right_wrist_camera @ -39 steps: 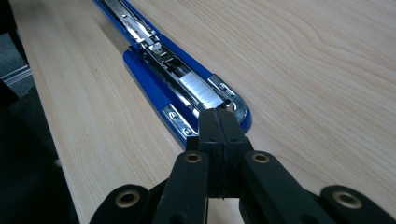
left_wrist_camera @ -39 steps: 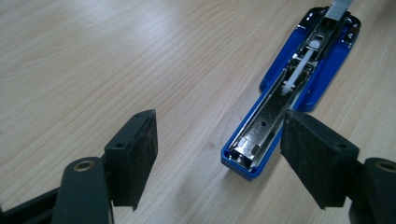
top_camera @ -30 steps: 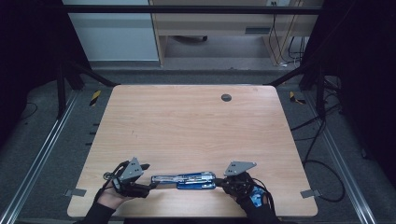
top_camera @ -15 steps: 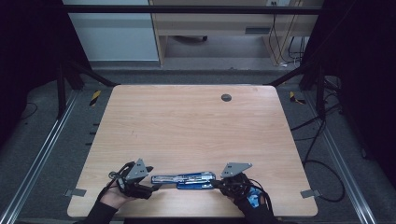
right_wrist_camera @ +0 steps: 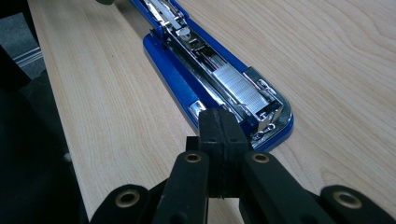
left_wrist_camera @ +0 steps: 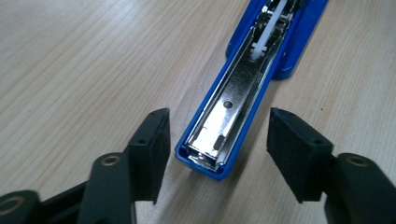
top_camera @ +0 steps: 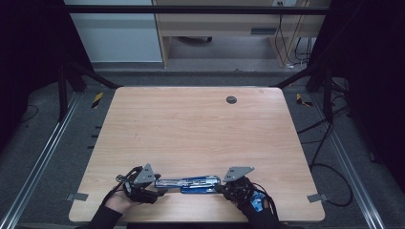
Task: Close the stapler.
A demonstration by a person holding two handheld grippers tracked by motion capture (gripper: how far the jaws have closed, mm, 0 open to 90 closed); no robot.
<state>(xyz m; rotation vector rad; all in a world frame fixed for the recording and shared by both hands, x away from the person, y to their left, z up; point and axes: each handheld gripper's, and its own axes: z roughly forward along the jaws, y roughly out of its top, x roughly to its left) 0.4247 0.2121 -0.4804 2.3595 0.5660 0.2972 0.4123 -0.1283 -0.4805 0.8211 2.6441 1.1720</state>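
Closing the left gripper (left_wrist_camera: 212,154) around the free end of the opened blue stapler (left_wrist_camera: 243,88) lying near the table's (top_camera: 191,124) front edge, pads not yet touching, right gripper (right_wrist_camera: 219,135) fully shut against its loaded end, closing still ahead.

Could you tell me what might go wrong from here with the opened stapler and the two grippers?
The left gripper has just been closing around the stapler's opened end, pads not yet touching; an uneven close could skew it. The right gripper, jaws shut, rests at the stapler's front edge beside the staples; a push may slide the stapler or dislodge them. The stapler lies near the table's front edge and could go off.
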